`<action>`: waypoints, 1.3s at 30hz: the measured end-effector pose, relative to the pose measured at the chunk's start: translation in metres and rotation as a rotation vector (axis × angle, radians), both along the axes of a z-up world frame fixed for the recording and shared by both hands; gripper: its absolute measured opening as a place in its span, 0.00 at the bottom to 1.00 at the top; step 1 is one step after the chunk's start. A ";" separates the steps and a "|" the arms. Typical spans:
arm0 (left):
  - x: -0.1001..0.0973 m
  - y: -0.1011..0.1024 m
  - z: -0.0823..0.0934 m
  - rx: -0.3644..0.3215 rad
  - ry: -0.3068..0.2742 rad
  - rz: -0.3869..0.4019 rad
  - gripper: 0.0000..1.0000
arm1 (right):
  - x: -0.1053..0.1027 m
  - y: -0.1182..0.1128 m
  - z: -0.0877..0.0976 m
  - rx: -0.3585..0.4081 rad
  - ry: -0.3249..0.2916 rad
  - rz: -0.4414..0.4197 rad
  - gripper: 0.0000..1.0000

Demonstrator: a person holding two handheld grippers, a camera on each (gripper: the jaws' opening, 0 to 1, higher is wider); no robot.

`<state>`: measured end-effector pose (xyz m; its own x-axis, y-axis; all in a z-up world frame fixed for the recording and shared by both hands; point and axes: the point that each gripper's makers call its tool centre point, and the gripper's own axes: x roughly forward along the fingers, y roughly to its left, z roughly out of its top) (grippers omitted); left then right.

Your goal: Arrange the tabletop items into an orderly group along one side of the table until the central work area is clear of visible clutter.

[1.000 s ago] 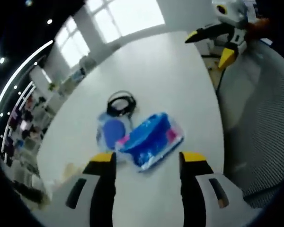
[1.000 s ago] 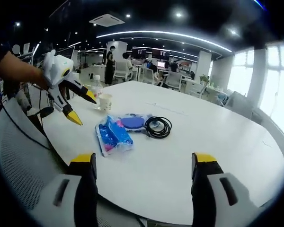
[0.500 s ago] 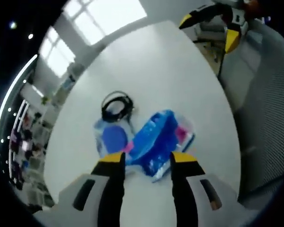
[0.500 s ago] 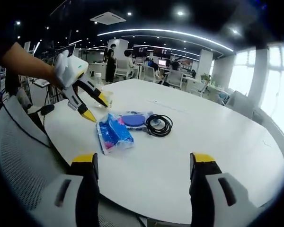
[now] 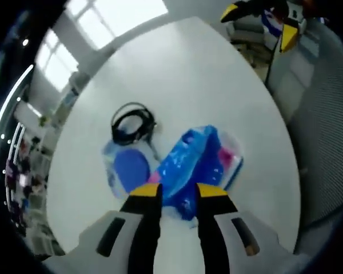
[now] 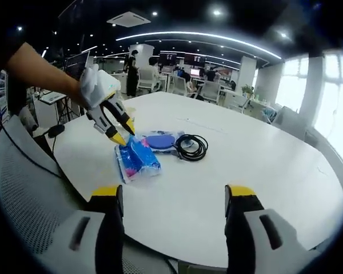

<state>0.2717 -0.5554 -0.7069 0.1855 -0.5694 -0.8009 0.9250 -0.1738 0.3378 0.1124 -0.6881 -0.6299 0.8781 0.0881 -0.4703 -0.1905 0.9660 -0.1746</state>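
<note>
Open-plan office behind, with ceiling lights and bright windows; I'm working over a round white surface (image 6: pixel 263 171) with a grey mesh chair (image 6: pixel 23 188) at its near edge.

From the right gripper view, my right gripper (image 6: pixel 172 197) hangs off the surface's near edge with its jaws spread wide and nothing between them. Across from it I see my left gripper (image 6: pixel 121 135), held in a person's hand (image 6: pixel 74 91), tips down on the near end of the blue tissue pack (image 6: pixel 136 161).

Through the left gripper view, the left gripper (image 5: pixel 178 194) has its jaws drawn close together, straddling the lower end of the tissue pack (image 5: pixel 197 165); I cannot tell whether they press on it yet. Just beside the pack lies a clear pouch with a blue disc (image 5: pixel 128 169), touching it, and beyond that a coiled black cable (image 5: pixel 131 123). All three sit clustered toward one side of the surface.
</note>
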 end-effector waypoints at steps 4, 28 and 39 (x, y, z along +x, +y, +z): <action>0.001 -0.002 -0.005 0.008 0.009 -0.004 0.15 | 0.000 -0.001 0.000 0.001 0.002 -0.007 0.70; -0.001 0.009 -0.012 0.009 0.013 0.024 0.00 | 0.000 -0.004 0.000 -0.008 0.002 -0.021 0.62; -0.003 0.013 0.007 -0.023 0.009 0.046 0.00 | 0.000 -0.004 0.000 -0.011 0.005 -0.021 0.61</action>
